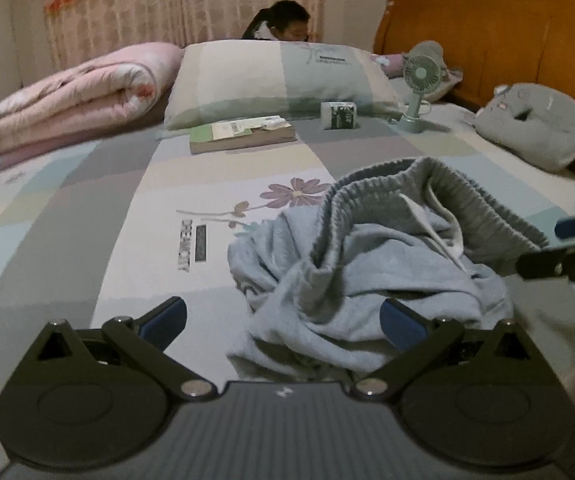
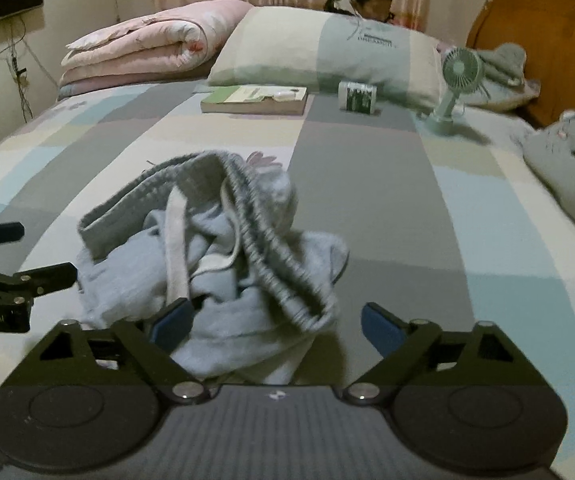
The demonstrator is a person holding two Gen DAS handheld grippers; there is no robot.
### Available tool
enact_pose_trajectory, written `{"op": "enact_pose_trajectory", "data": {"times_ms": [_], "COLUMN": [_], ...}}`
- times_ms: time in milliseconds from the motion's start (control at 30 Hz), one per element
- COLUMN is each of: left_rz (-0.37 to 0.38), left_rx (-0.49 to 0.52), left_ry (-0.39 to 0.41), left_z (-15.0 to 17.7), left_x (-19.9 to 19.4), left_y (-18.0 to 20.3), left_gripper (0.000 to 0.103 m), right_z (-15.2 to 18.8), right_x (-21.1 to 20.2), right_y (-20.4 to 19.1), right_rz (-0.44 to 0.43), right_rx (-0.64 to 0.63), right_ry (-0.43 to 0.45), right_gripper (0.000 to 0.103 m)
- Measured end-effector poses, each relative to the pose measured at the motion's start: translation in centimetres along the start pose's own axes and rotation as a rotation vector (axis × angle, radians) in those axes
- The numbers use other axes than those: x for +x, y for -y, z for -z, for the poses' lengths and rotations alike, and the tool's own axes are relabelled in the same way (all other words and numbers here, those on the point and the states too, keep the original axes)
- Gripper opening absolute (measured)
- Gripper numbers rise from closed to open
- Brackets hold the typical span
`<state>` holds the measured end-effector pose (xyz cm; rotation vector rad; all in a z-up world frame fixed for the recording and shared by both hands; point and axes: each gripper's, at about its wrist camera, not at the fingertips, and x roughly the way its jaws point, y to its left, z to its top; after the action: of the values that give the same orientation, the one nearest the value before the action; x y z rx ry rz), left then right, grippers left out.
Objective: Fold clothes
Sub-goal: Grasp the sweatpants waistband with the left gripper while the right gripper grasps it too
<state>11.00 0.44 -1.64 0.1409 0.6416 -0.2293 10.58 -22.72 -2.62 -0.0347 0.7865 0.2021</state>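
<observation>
A home bedroom: a bed point(image 1: 87, 208) with a patchwork floral sheet fills the room, its wooden headboard point(image 1: 499, 36) at one end. On the bed lie a pillow point(image 1: 271, 76), a folded pink quilt point(image 1: 75, 100), a book point(image 1: 239, 134) and a small desk fan point(image 1: 421, 76); patterned curtains point(image 1: 159, 4) hang behind the bed.

grey sweatpants point(image 1: 367, 272) | crumpled heap | ribbed waistband up | on bedsheet point(image 1: 127, 216)

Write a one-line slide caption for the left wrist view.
Open left gripper approaches crumpled grey sweatpants on a patchwork bedsheet, with the right gripper at the frame's right edge.
</observation>
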Motion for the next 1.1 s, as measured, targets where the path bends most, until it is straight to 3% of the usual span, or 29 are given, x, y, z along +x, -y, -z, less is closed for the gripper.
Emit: {"op": "enact_pose_trajectory", "data": {"times_ms": [100, 300, 400, 467, 600, 800, 867, 900, 933, 1100], "left_rz": [-0.013, -0.013, 0.004, 0.013, 0.048, 0.14, 0.166, 0.186, 0.204, 0.184], "left_rx": [0.053, 0.124, 0.145, 0.151, 0.161, 0.195, 0.194, 0.181, 0.167, 0.169], "left_ry": [0.001, -0.009, -0.018, -0.028, -0.036, -0.04, -0.065, -0.083, -0.097, -0.097], "left_z": [-0.4, -0.9, -0.9, -0.9, -0.9, -0.8, -0.9, -1.1, -1.2, -2.5], "left_x": [0.7, 2.4, 3.2, 3.9, 4.9, 6.0, 6.4, 6.7, 6.8, 6.6], "left_y": [-0.1, 0.1, 0.0, -0.3, -0.9, -0.9, -0.7, -0.8, -1.0, -1.4], "left_gripper": [0.102, 0.097, 0.085, 0.067, 0.052, 0.04, 0.03, 0.02, 0.018, 0.014], "right_z": [-0.5, -1.5, -1.9, -2.1, -2.3, -2.4, -2.4, -2.3, -2.2, -2.1], "right_x": [0.7, 2.4, 3.6, 4.3, 5.2, 7.0, 7.3, 7.2, 7.2, 6.0], "right_y": [0.3, 0.7, 0.3, -0.1, -0.3, -0.1, 0.0, 0.0, 0.1, 0.8], "right_rz": [0.002, -0.002, -0.014, -0.009, -0.007, -0.026, -0.031, -0.034, -0.036, -0.051], "right_rx": [-0.034, -0.1, -0.13, -0.156, -0.186, -0.185, -0.18, -0.179, -0.178, -0.153], "right_ry": [-0.003, -0.013, -0.026, -0.027, -0.029, -0.057, -0.065, -0.067, -0.069, -0.07], "right_gripper": [0.088, 0.068, 0.06, 0.052, 0.035, 0.035, 0.035, 0.031, 0.026, 0.02]}}
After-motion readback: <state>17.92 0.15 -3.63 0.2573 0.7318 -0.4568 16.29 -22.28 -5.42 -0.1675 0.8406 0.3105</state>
